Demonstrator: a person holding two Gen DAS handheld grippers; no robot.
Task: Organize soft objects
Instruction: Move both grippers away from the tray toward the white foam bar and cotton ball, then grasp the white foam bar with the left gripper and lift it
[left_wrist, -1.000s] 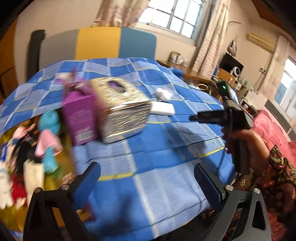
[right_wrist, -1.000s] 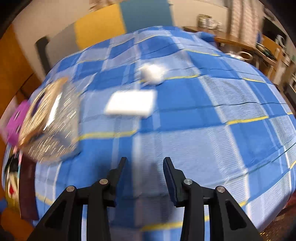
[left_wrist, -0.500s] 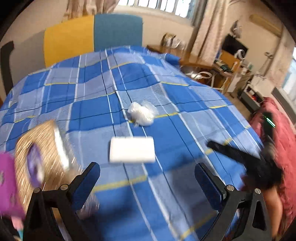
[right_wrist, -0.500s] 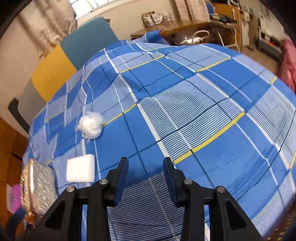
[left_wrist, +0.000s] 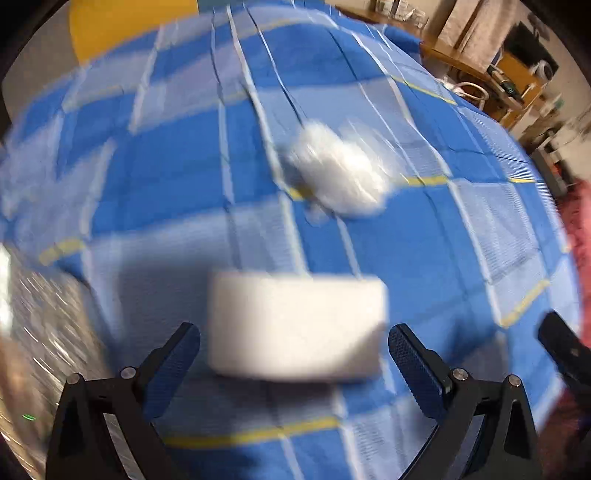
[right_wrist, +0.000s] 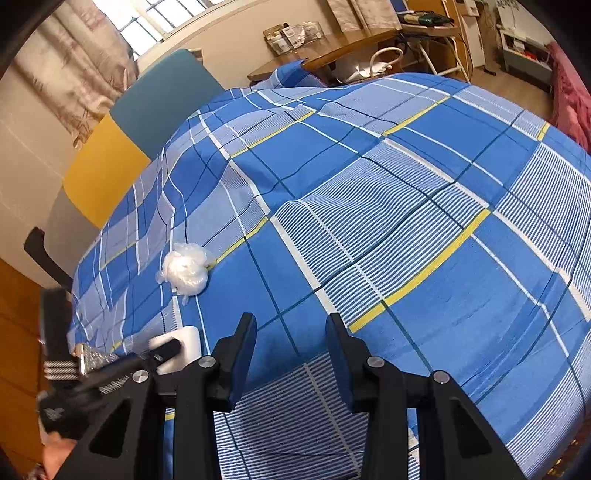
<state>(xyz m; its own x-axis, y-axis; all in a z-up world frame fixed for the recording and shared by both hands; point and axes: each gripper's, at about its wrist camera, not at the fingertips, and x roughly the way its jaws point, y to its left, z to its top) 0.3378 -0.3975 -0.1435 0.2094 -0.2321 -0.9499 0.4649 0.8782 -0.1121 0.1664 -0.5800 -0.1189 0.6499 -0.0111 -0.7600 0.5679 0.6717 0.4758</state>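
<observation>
The left gripper (left_wrist: 293, 363) stands wide open with nothing pressed between its pads, tipped steeply down over the bed (right_wrist: 424, 221) and its blue checked cover. Straight ahead of it, framed in the gap between the two fingers but touching neither, lies the white foam block (left_wrist: 297, 326), flat on the cover. Its long axis runs across the gap from one finger to the other, and it looks almost as long as the gap is wide, so my reading is that a squeeze would take it end to end with little room to spare; whether the fingertips are already down level with it the blur does not let me tell. Further out, toward the head of the bed, sits the crumpled white plastic wad (left_wrist: 338, 173), well apart from the block. At the left edge of the bed a glittery gold box (left_wrist: 40, 314) shows only as streaks. The right gripper (right_wrist: 291, 354) is parted only narrowly and empty, hovering over bare cover with the block off to its left, so the left hand is clearly the nearer one. No brand, label or writing can be read on any of the task's things.
</observation>
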